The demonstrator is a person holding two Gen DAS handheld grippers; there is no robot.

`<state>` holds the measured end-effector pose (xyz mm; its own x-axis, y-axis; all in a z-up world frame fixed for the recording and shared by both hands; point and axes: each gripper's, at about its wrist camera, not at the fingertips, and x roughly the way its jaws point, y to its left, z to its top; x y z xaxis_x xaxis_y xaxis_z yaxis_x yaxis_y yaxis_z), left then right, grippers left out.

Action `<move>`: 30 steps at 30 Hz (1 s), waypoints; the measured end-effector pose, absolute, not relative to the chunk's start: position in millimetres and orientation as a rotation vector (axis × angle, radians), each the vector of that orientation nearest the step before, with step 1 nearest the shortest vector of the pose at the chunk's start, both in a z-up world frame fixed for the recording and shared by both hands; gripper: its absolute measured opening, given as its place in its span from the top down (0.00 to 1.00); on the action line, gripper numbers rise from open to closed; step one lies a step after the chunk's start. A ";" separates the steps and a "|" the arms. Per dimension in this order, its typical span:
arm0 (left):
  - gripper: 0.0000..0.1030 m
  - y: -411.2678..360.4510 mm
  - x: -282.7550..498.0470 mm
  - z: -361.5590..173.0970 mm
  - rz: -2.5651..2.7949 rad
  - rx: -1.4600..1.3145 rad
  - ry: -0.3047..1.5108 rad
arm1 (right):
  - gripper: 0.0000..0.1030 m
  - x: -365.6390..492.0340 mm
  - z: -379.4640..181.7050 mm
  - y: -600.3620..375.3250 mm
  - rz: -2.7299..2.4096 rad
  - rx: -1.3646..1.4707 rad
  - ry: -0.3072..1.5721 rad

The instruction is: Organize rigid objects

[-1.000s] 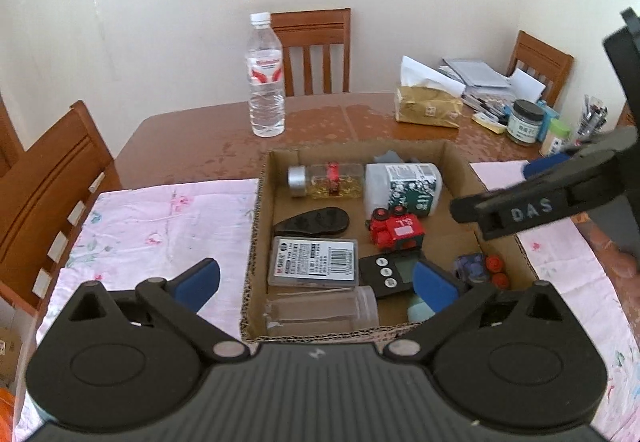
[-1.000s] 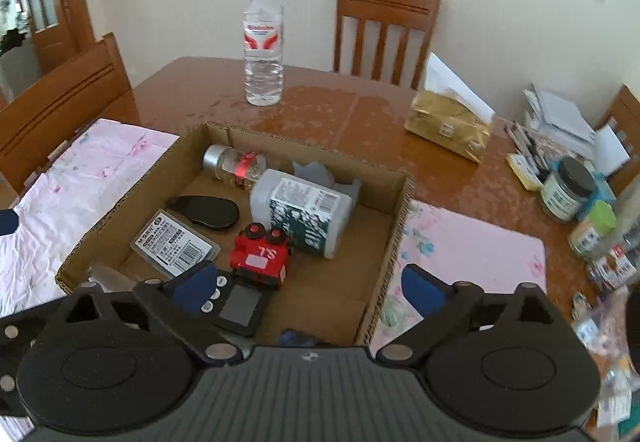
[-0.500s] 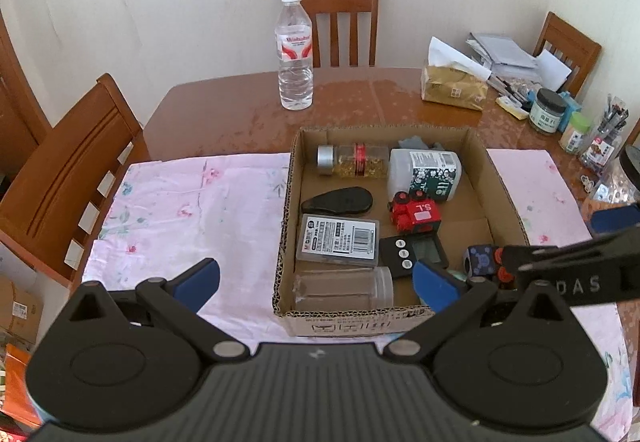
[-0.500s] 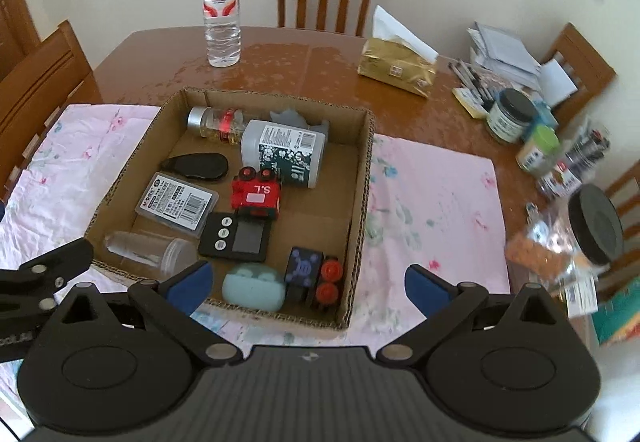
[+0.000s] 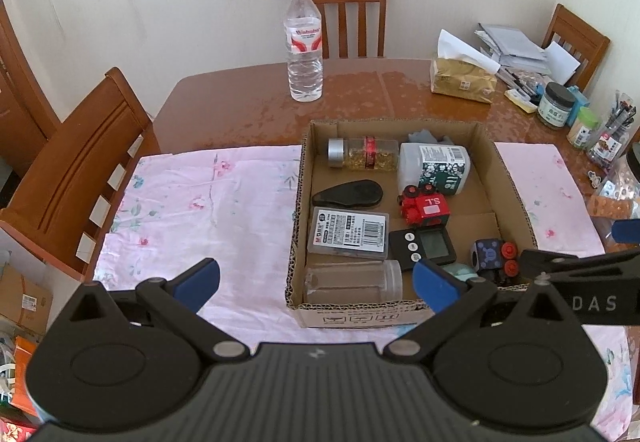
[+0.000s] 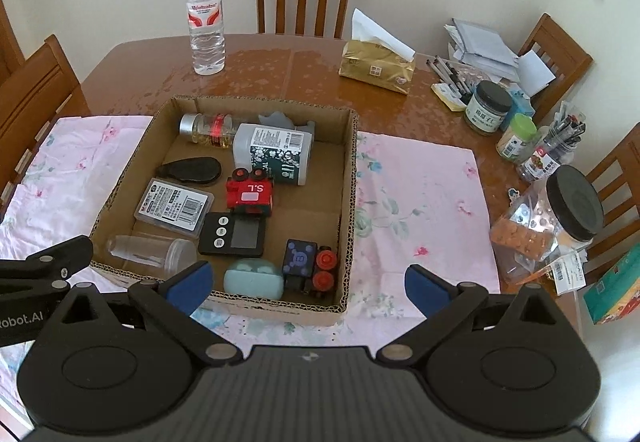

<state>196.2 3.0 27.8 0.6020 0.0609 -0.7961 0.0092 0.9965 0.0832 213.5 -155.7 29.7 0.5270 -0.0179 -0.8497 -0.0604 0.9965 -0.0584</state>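
Observation:
A cardboard box (image 6: 349, 177) sits on a pink floral cloth (image 5: 208, 201) and holds several rigid objects. Among them are a red toy train (image 6: 250, 193), a white bottle (image 6: 276, 153), a glass jar with a silver cap (image 6: 208, 127), a black timer (image 6: 234, 234), a clear cup (image 6: 152, 250), a labelled case (image 6: 174, 205), a teal case (image 6: 253, 282) and a blue toy with red wheels (image 6: 308, 266). My left gripper (image 5: 316, 284) is open and empty, held above the box's near left corner. Beyond the box's near right corner, my right gripper (image 6: 306, 288) hangs open and empty.
A water bottle (image 6: 205, 17), a gold tissue pack (image 6: 376, 67), jars (image 6: 488, 107), pens and papers stand on the brown table (image 6: 280, 61) behind and to the right. A large black-lidded jar (image 6: 560, 213) sits at the right edge. Wooden chairs (image 5: 80, 161) ring the table.
Both grippers have drawn back and up from the box, so the whole box and more of the table now show. Nothing in the box has moved.

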 end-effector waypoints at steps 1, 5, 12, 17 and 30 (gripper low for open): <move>0.01 3.2 196.3 28.1 0.031 0.081 0.925 | 0.00 213.6 29.7 -155.8 0.026 -0.083 1.016; 0.01 3.1 196.6 28.2 0.036 0.088 0.926 | 0.00 213.3 30.1 -156.4 0.021 -0.080 1.013; 0.01 2.4 197.1 28.4 0.034 0.089 0.928 | 0.00 212.9 31.3 -157.8 0.018 -0.074 1.009; 0.01 1.3 196.8 28.6 0.033 0.094 0.928 | 0.00 212.5 31.8 -157.3 0.016 -0.075 1.007; 0.01 1.6 195.6 30.1 0.037 0.098 0.927 | 0.00 209.2 35.3 -158.8 0.007 -0.068 0.994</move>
<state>195.6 1.6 30.1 0.5999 0.0741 -0.7966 0.0106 0.9949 0.1005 209.2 -158.8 35.3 0.5457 -0.0254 -0.8376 -0.0369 0.9978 -0.0543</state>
